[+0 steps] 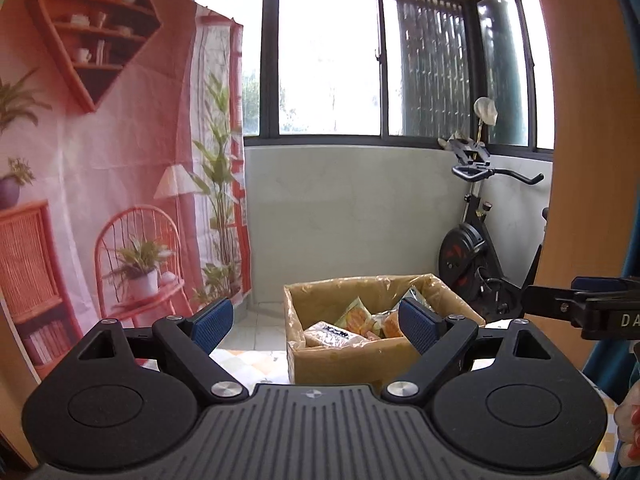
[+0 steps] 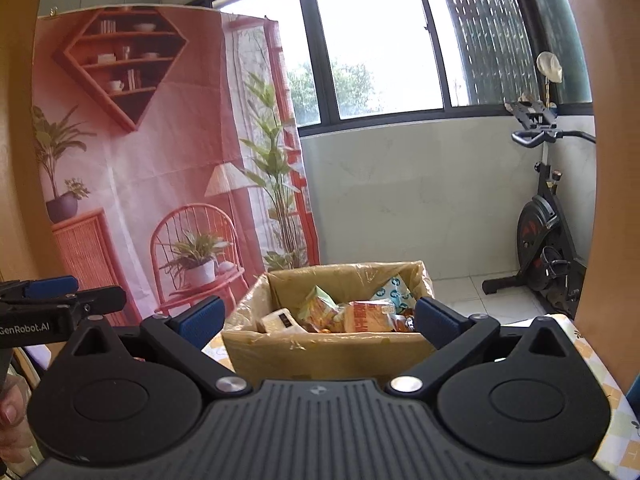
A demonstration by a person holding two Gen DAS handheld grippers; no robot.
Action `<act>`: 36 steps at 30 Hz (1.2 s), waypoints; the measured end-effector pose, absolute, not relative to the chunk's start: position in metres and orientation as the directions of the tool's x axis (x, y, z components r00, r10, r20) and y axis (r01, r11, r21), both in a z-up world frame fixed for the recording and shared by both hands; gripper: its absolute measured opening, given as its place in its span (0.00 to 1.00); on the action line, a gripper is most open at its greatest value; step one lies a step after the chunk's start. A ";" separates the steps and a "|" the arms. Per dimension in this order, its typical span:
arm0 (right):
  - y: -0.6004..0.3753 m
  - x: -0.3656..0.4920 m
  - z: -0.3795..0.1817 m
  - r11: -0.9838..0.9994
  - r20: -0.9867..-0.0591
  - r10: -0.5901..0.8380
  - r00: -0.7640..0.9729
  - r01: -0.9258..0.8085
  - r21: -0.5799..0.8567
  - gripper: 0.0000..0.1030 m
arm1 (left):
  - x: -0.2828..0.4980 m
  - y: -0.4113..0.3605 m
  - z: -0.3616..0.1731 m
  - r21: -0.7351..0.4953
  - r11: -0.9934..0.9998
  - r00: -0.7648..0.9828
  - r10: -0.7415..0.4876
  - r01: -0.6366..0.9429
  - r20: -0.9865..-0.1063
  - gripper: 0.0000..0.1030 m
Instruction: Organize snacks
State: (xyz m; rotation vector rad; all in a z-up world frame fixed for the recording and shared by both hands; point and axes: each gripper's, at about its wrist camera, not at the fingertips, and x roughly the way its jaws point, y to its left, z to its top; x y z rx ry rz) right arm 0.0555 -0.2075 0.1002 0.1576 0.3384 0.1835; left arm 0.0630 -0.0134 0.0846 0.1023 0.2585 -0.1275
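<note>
An open cardboard box (image 1: 352, 354) lined with clear plastic stands on the table ahead; it also shows in the right wrist view (image 2: 320, 350). Inside lie several snack packets: orange-yellow bags (image 1: 354, 316) (image 2: 320, 308), a white pack (image 1: 332, 334) (image 2: 280, 320), an orange pack (image 2: 368, 314) and a teal-patterned pack (image 2: 394, 288). My left gripper (image 1: 316, 324) is open and empty, held in front of the box. My right gripper (image 2: 320, 318) is open and empty, also in front of the box. Each gripper shows at the edge of the other's view (image 1: 592, 308) (image 2: 52, 300).
The table carries a yellow-white checked cloth (image 2: 600, 364). A printed pink room backdrop (image 1: 100, 160) hangs at the left. An exercise bike (image 1: 480, 248) stands at the back right by the window wall. A wooden panel (image 1: 580, 120) rises on the right.
</note>
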 end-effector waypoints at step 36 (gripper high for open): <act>-0.206 0.016 0.121 0.972 -0.298 0.196 0.934 -0.146 0.184 1.00 | 0.030 -0.011 0.088 0.023 0.989 0.961 -0.137 0.147 -0.241 0.89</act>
